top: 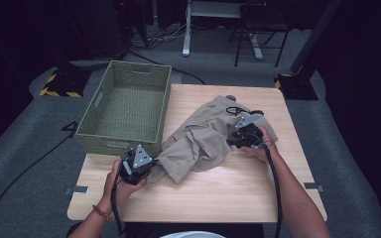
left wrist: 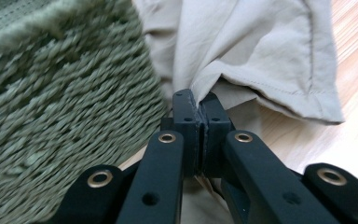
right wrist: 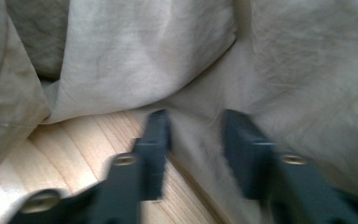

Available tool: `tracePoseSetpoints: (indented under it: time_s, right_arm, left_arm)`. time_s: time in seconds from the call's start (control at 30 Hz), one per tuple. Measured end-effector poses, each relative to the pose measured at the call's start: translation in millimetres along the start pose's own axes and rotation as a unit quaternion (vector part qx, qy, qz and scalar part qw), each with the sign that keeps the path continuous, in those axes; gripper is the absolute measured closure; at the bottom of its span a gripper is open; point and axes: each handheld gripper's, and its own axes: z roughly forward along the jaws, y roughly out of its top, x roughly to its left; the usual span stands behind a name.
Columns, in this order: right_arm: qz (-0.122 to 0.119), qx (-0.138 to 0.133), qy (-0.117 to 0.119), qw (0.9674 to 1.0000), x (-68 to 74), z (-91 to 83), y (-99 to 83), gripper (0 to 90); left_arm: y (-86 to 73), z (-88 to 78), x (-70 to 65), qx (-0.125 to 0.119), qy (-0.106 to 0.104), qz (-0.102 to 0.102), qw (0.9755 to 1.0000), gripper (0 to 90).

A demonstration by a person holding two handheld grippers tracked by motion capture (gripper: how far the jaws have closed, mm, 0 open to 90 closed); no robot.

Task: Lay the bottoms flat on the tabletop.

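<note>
On the wooden table (top: 278, 193), the beige garment (top: 203, 139) is lying at the basket's (top: 124, 106) three o'clock; the left gripper (top: 151, 166) is pinching its hem while the right gripper (top: 230, 139) is straddling a fold, jaws apart.

Beige garment (top: 203, 139): soft, matt, creased cloth; basket (top: 127, 106): rough green weave. Counter (top: 238, 188): smooth pale wood; gripper (left wrist: 199, 109): matt black plastic.

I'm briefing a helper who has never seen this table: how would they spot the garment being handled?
Start at the light wooden table and find the green woven basket at its left rear. Just right of it lies a crumpled beige garment, its near corner pinched in the left gripper, with the right gripper at its far side. It is the table's one soft cloth thing.
</note>
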Motion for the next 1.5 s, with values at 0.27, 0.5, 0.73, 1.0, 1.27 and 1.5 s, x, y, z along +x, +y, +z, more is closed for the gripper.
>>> tracePoseSetpoints:
  time_s: [0.27, 0.5, 0.73, 1.0, 1.27, 1.5]
  right_arm:
    - [-0.015, 0.03, -0.017, 0.9993, -5.3, -5.7, 3.3, 86.0]
    - [-0.012, -0.036, -0.019, 0.9991, -13.3, -69.7, 3.4, 86.8]
    - [0.03, -0.079, -0.073, 0.9937, -33.9, -143.7, 3.3, 87.0]
    - [0.093, -0.071, -0.145, 0.9825, -52.7, -129.1, -2.2, 76.0]
    - [0.068, -0.131, -0.12, 0.9817, -14.1, -132.3, -17.6, 38.6]
    - [0.007, -0.142, -0.051, 0.9886, 56.8, -143.7, -63.1, 34.1]
  left_arm:
    - [-6.2, -3.9, 6.4, 0.007, 0.007, -0.005, 0.9999, 87.8]
    - [-7.5, -7.1, 10.2, 0.012, 0.027, -0.008, 0.9995, 87.9]
    - [-12.7, -10.2, 16.3, 0.027, 0.047, -0.018, 0.9984, 88.2]
    - [-14.9, -11.4, 21.1, 0.034, 0.052, -0.034, 0.9975, 72.9]
    - [-9.3, -15.0, -0.3, 0.025, -0.056, 0.034, 0.9975, 35.4]
    - [-9.3, 2.9, -20.1, 0.053, -0.107, 0.069, 0.9904, 37.9]
